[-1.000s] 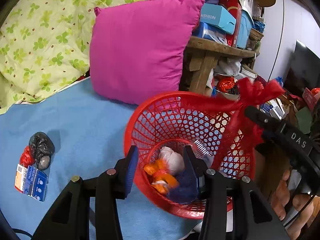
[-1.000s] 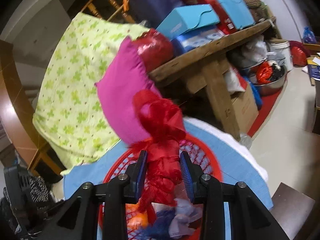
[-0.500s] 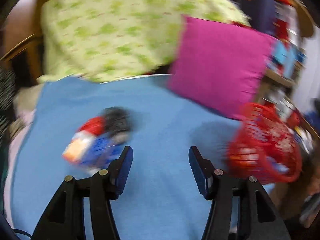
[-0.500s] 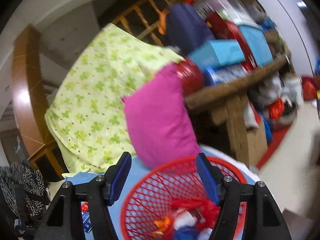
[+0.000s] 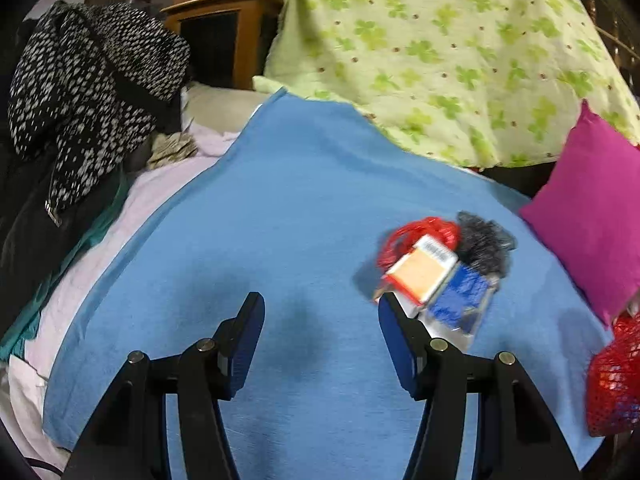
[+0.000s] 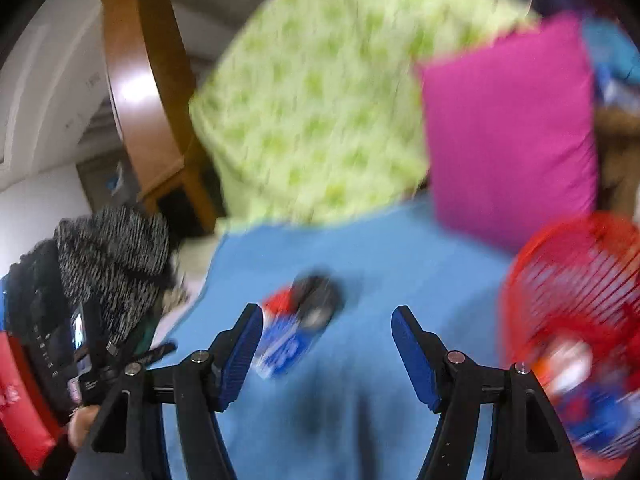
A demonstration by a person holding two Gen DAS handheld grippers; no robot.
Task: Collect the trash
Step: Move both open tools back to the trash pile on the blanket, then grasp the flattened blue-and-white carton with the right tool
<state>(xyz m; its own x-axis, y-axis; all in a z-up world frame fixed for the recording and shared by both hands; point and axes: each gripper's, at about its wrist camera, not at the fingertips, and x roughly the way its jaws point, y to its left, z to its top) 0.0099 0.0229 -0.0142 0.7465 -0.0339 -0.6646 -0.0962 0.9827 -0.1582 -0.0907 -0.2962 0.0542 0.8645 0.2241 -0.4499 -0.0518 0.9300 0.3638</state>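
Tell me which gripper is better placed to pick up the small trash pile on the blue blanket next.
Probably left. The open left gripper has the pile of red, black and boxed trash lying just beyond its right fingertip. The right gripper, also open, sees the pile farther ahead, nearer the red mesh basket.

The left gripper (image 5: 321, 322) has black angular arms, blue ribbed pads on its fingers (image 5: 245, 336) and round silver screw heads at the joints. The right gripper (image 6: 327, 340) is built alike (same blue pads, same silver screws). Bare skin of a hand (image 6: 82, 426) shows at the right view's lower left.
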